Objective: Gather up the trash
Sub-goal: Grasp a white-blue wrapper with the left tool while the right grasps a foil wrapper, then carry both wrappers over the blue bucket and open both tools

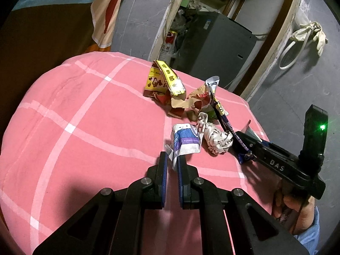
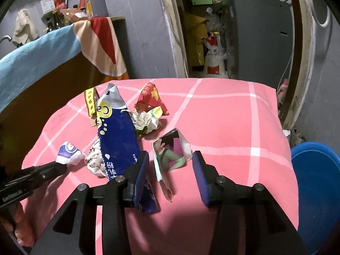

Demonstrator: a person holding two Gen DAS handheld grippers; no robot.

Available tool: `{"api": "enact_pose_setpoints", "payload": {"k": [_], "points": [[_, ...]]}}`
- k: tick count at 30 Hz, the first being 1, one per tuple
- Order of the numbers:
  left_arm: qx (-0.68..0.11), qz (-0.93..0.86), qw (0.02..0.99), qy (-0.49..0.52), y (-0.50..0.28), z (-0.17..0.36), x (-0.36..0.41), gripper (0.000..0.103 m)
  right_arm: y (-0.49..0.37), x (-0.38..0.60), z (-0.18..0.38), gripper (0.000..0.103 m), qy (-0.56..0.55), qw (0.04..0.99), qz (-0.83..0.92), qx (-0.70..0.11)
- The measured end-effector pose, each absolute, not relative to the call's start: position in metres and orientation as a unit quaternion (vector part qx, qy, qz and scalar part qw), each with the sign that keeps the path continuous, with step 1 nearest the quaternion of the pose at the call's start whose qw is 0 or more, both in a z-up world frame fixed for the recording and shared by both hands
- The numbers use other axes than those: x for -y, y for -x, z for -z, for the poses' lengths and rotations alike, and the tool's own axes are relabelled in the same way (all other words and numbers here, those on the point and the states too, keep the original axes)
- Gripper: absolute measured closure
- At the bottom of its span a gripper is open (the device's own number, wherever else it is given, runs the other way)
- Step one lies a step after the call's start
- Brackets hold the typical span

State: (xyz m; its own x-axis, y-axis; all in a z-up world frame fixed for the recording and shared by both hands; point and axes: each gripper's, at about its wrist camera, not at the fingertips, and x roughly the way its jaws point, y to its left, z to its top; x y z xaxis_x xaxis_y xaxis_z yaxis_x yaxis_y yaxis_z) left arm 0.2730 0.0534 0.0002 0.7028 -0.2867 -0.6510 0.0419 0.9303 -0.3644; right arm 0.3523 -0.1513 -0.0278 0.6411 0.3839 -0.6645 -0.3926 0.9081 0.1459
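Note:
Trash lies on a pink checked cloth (image 1: 74, 110). My left gripper (image 1: 172, 159) is shut on a white and blue wrapper (image 1: 186, 141), which also shows in the right wrist view (image 2: 69, 154). My right gripper (image 2: 170, 159) is open; a tall blue packet (image 2: 116, 136) leans against the outside of its left finger (image 2: 141, 170), and a folded picture card (image 2: 172, 155) lies between the fingers. A crumpled printed paper (image 1: 216, 138), a yellow and red packet (image 1: 163, 80) and torn brown paper (image 1: 191, 102) lie beyond.
A blue basin (image 2: 316, 182) stands on the floor to the right of the table. A grey appliance (image 1: 214, 44) and stacked bags (image 2: 214, 57) fill the doorway behind. A brown cabinet draped with cloth (image 2: 42, 63) stands at the left.

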Motion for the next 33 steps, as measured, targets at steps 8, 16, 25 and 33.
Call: {"api": "enact_pose_setpoints", "payload": {"k": [8,16,25,33], "points": [[-0.352,0.09,0.919,0.152,-0.268,-0.007,-0.047,0.096,-0.348,0.164,0.026,0.085,-0.031,0.909,-0.226,-0.349],[-0.284,0.106,0.941,0.147,-0.258,-0.032,-0.028,0.096,-0.312,0.179,-0.015,0.085,-0.041,0.946,-0.231,-0.223],[-0.199,0.15,0.958,0.145,-0.256,-0.078,0.022,0.096,-0.266,0.208,-0.072,0.084,-0.014,0.975,-0.203,-0.086],[-0.181,0.202,0.954,0.127,-0.27,-0.101,0.08,0.096,-0.255,0.258,-0.091,0.084,-0.024,0.988,-0.146,-0.049]]}}
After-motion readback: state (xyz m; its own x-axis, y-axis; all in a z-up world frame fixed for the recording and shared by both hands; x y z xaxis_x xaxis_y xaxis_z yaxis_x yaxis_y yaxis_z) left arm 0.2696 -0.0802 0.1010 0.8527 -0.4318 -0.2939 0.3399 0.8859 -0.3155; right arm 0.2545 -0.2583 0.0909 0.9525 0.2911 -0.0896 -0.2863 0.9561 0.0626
